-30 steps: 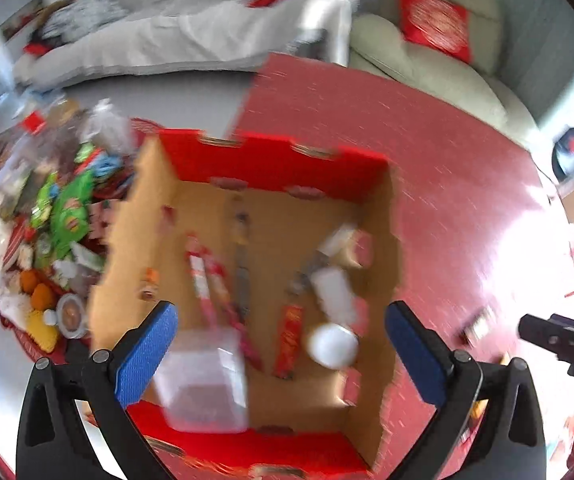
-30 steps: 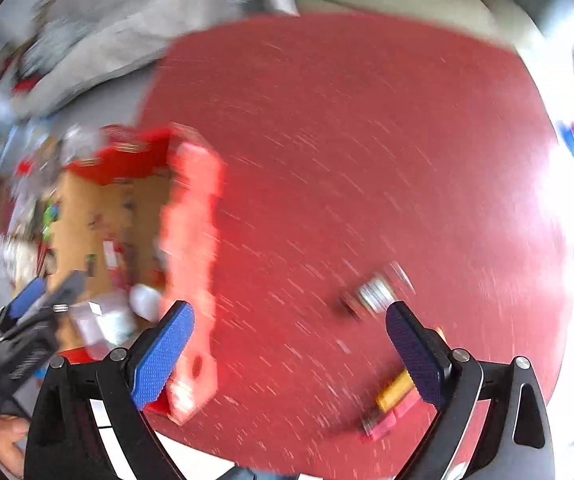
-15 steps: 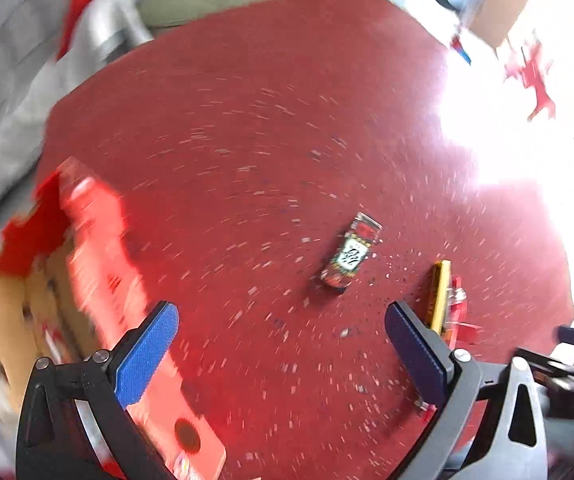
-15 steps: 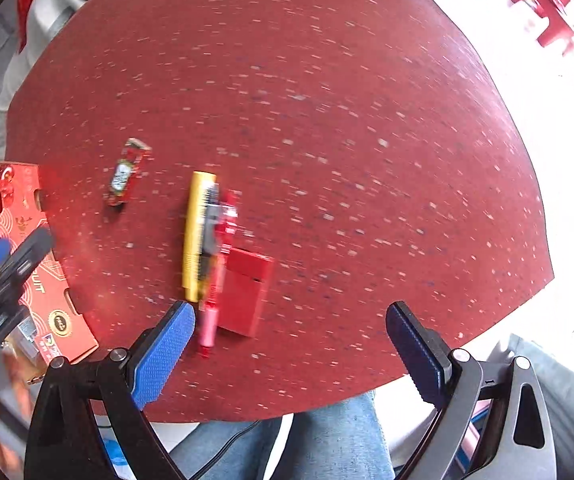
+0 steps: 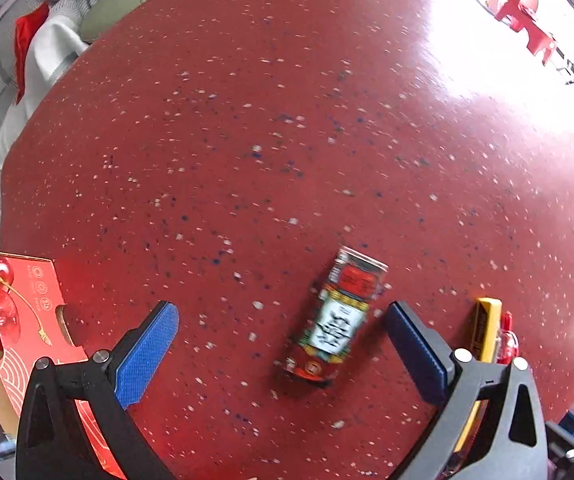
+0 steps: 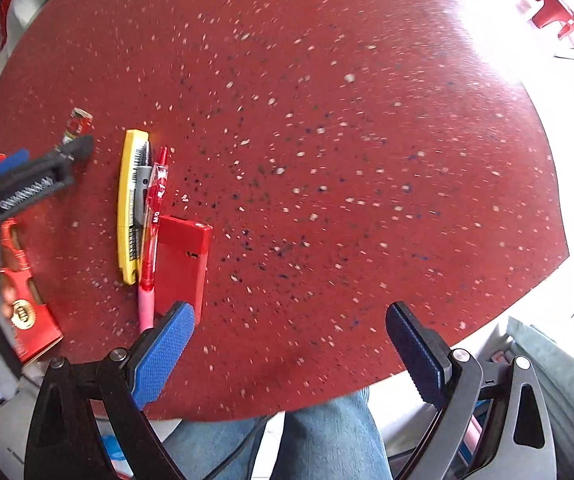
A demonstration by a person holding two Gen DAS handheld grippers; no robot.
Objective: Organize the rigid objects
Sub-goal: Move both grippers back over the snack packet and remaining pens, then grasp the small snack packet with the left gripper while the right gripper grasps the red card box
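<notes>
Closer now: sachet (image 5: 337, 316) on speckled red table (image 5: 287, 140)

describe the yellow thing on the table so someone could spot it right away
On the red speckled table, three items lie side by side near the person's edge. The yellow utility knife is leftmost, touching a red pen beside a flat red box; it alone is yellow.

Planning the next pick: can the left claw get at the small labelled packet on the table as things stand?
Probably yes. The left claw is open, and the small packet lies flat between its fingers on the bare red table. Nothing sits on it; the yellow knife lies apart.
</notes>
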